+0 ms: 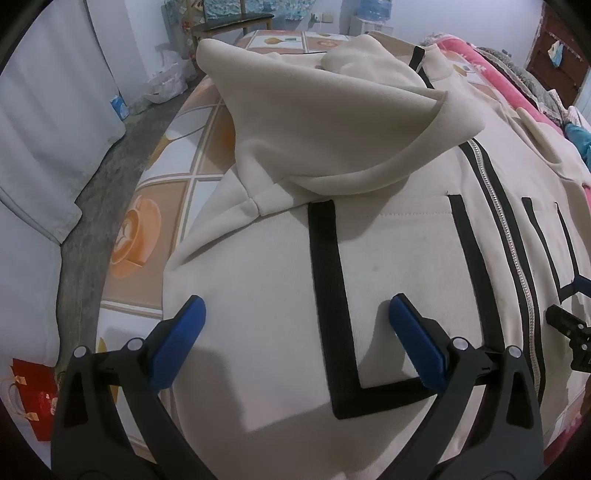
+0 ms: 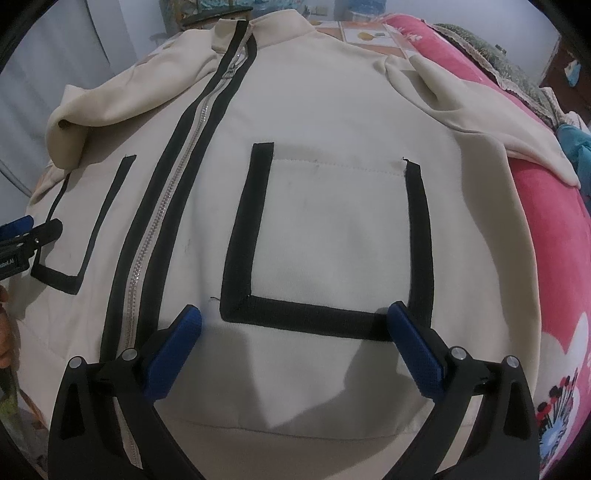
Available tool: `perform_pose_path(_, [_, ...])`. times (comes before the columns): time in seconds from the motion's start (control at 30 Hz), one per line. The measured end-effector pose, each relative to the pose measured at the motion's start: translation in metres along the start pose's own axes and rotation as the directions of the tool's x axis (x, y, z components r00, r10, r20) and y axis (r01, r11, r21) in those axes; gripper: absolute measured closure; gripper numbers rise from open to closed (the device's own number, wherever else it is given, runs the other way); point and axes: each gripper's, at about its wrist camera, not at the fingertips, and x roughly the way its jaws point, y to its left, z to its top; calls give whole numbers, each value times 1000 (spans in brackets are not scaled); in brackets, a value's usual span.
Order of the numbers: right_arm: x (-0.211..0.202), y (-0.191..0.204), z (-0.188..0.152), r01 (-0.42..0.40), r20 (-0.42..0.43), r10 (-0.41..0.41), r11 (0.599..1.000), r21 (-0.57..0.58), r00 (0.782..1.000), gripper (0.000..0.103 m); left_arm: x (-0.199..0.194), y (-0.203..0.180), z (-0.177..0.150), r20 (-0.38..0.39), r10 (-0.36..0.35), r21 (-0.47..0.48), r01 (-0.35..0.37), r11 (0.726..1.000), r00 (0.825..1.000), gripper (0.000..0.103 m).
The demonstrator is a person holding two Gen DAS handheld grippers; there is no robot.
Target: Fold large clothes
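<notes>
A cream zip-up jacket [image 1: 388,240] with black-trimmed pockets lies front up on a bed; it also shows in the right wrist view [image 2: 332,229]. Its left sleeve [image 1: 314,122] is folded over onto the chest. The right sleeve [image 2: 480,107] lies out on the pink blanket. The zipper [image 2: 177,192] runs up to the collar. My left gripper [image 1: 297,306] is open and empty, just above the left pocket. My right gripper [image 2: 295,314] is open and empty, just above the right pocket's bottom trim [image 2: 306,314]. Each gripper shows at the edge of the other's view.
The bed has a patterned sheet [image 1: 147,229] with orange cup prints on the left and a pink blanket [image 2: 546,240] on the right. A white curtain [image 1: 48,110] and grey floor [image 1: 96,192] lie left of the bed. A chair [image 1: 236,20] stands beyond.
</notes>
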Motion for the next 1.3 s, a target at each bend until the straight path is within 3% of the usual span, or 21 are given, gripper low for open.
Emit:
perform_pose_path(0.43, [-1,-2,-8,-13,27,13,1000,-19,1000,6,1,0,0,-1,-3,1,3,1000,1000,6])
perform_pose_path(1.0, [-5,-6,10,-62,-66,56,994,-94,996,6,-2,1,0,2,-3,-12,3,1000,1000,6])
perform_pose_path(1.17, [-43,-19,45,-109,20,111,992,-68,994,6,-14,9,2,62,-25,-42,28,999,998,6])
perform_pose_path(1.3, [-77,-20,91,-192,133,201,978,-82,970,6,-26,16,9,138,-13,-45,19,999,990,6])
